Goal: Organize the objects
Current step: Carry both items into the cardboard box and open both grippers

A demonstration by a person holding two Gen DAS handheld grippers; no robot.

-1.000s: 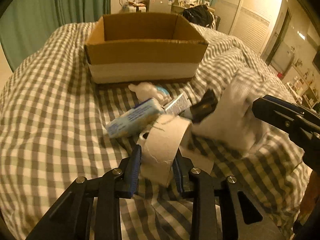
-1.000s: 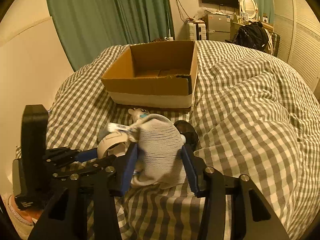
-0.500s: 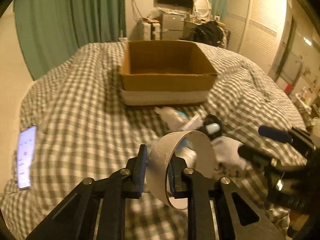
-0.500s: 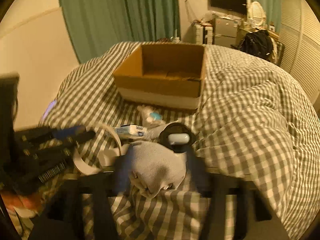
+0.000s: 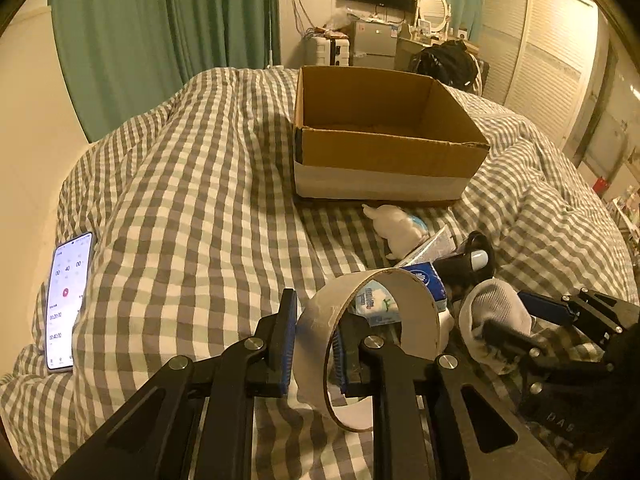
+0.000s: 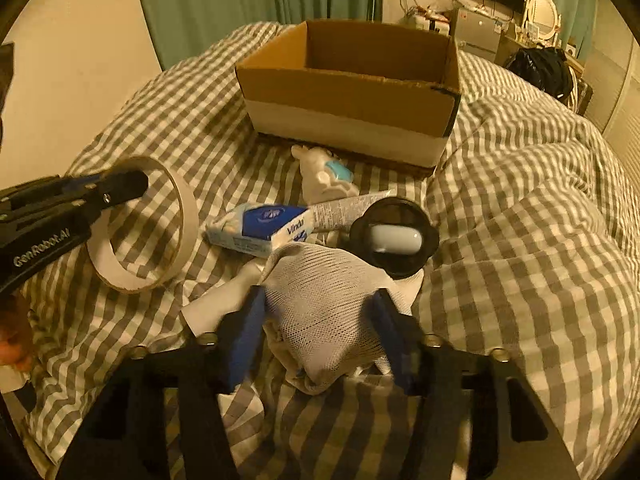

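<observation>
My left gripper (image 5: 314,336) is shut on the wall of a beige tape roll (image 5: 416,316) and holds it above the checked bedcover; the roll also shows in the right wrist view (image 6: 184,216). My right gripper (image 6: 320,320) is shut on a white knitted glove (image 6: 328,300), lifted slightly; the glove also shows in the left wrist view (image 5: 496,312). On the bed lie a blue tissue pack (image 6: 264,228), a tube (image 6: 344,208), a white toy figure (image 6: 324,176) and a black round lid with a white case (image 6: 394,236). An open cardboard box (image 5: 384,156) stands beyond them.
A phone (image 5: 66,300) with a lit screen lies on the bed at the far left. Green curtains (image 5: 160,32) hang behind the bed. Furniture and a black bag (image 5: 444,62) stand past the box. White paper (image 6: 224,300) lies under the glove.
My left gripper has lifted the tape roll off the pile and drawn back to the left. My right gripper has raised the glove and pulled it back a little.
</observation>
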